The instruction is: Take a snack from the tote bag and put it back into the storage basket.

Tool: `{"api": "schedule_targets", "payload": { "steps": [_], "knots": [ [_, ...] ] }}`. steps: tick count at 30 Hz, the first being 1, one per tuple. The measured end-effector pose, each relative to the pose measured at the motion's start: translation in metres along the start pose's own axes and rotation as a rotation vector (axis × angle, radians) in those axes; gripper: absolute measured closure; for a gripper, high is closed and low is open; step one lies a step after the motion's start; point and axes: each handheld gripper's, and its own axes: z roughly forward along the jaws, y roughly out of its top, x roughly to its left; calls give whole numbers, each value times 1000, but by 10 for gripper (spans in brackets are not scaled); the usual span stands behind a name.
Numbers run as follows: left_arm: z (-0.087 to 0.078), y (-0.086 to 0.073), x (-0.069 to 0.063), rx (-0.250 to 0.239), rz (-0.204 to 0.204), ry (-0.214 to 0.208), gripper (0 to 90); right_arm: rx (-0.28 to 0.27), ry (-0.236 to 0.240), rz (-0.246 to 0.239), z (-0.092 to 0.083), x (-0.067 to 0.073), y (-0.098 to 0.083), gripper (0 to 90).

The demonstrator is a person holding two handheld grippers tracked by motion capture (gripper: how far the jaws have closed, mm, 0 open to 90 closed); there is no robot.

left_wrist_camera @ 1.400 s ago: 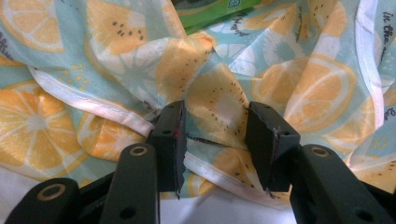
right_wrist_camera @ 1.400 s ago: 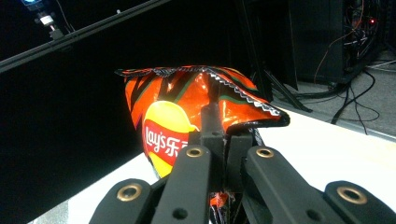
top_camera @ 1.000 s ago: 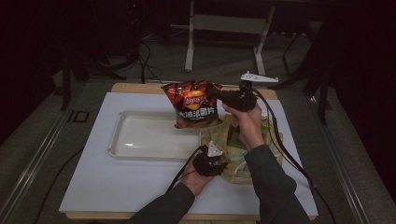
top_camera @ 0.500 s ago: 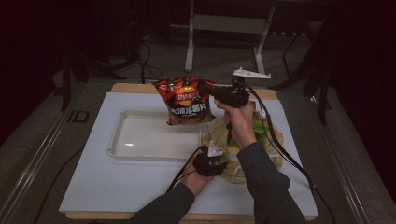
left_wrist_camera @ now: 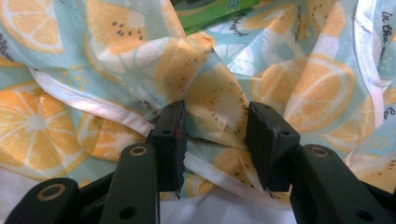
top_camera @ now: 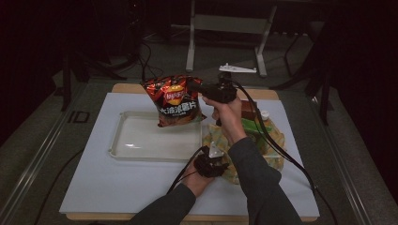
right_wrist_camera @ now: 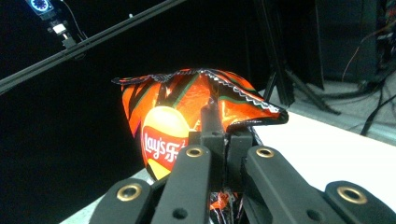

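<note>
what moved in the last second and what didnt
The right gripper, shut on the chip bag, carried it leftward from beside the fabric bag to hang over the tray. Nothing was let go or newly taken. The left gripper stayed clamped on a fold of the fabric bag, and the tray has not shifted.

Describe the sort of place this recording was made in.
Probably a lab or studio set up for recording, not a home: a white table on grey floor, dark stands and loose cables behind, and a camera on a rail overhead.
</note>
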Motion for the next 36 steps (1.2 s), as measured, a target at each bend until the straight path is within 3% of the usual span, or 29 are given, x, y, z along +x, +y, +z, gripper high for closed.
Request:
{"api": "schedule_targets", "payload": {
  "steps": [8, 17, 21, 25, 29, 30, 31, 33, 36],
  "knots": [
    [0, 0, 0, 1, 2, 1, 572, 81, -15, 8, 17, -15, -13, 898],
    [0, 0, 0, 2, 4, 0, 570, 104, -3, 56, 33, -28, -22, 897],
    [0, 0, 0, 0, 2, -3, 570, 126, -21, 68, 40, -34, -27, 896],
    [0, 0, 0, 2, 6, -4, 570, 106, -23, 86, 44, -40, -27, 896],
    [0, 0, 0, 4, 10, -2, 570, 97, 7, 88, 47, -43, -28, 894],
    [0, 0, 0, 0, 6, -3, 570, 164, -47, 84, 50, -50, -33, 894],
    [0, 0, 0, -1, 6, -2, 570, 193, -73, 76, 51, -53, -36, 893],
    [0, 0, 0, -1, 5, -1, 569, 181, -64, 81, 48, -56, -40, 889],
    [0, 0, -1, 0, 8, 1, 569, 204, -98, 48, 44, -57, -40, 884]
  ]
}}
